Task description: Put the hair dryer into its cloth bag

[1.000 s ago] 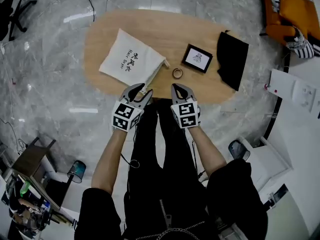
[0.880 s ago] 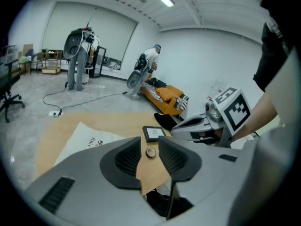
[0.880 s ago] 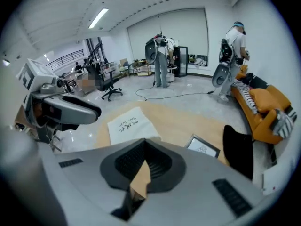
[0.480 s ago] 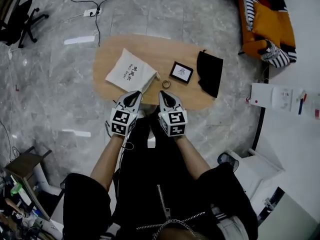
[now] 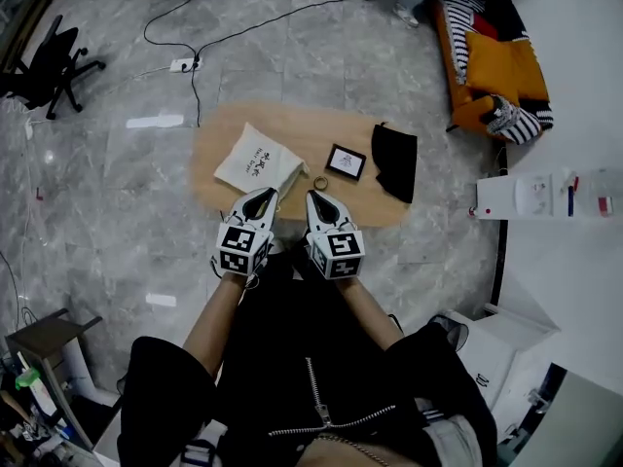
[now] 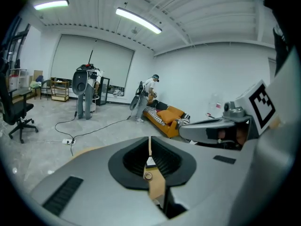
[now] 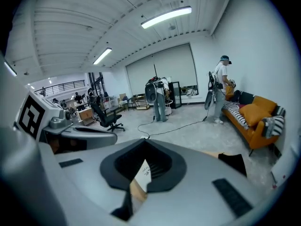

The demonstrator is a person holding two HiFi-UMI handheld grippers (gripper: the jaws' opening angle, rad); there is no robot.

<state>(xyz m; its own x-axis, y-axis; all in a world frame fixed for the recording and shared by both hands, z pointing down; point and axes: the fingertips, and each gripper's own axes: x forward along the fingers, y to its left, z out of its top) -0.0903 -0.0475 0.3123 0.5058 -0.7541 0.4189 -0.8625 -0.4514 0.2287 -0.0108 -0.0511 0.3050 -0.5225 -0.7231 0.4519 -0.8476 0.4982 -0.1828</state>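
Observation:
The white cloth bag [image 5: 258, 163] with dark print lies bulging on the left part of the oval wooden table [image 5: 292, 129]. No hair dryer shows outside it. My left gripper [image 5: 260, 200] hangs above the table's near edge, its jaws shut with nothing between them. Beside it my right gripper [image 5: 320, 205] is also shut and empty. In the left gripper view the shut left gripper [image 6: 149, 149] leaves a slit showing a small ring [image 6: 148, 175]. In the right gripper view the right gripper [image 7: 143, 145] leaves a gap showing the bag [image 7: 142, 172].
On the table also lie a small ring [image 5: 320, 183], a black framed picture [image 5: 346, 161] and a folded black cloth [image 5: 394, 161]. Around it stand an office chair [image 5: 49, 66], a power strip with cables [image 5: 183, 64], an orange sofa [image 5: 492, 56] and a white cabinet [image 5: 540, 197]. A person [image 7: 220, 88] stands by the sofa.
Both grippers have risen well away from the table, which now looks smaller and farther. The left jaws, open by the bag's corner before, have closed on nothing.

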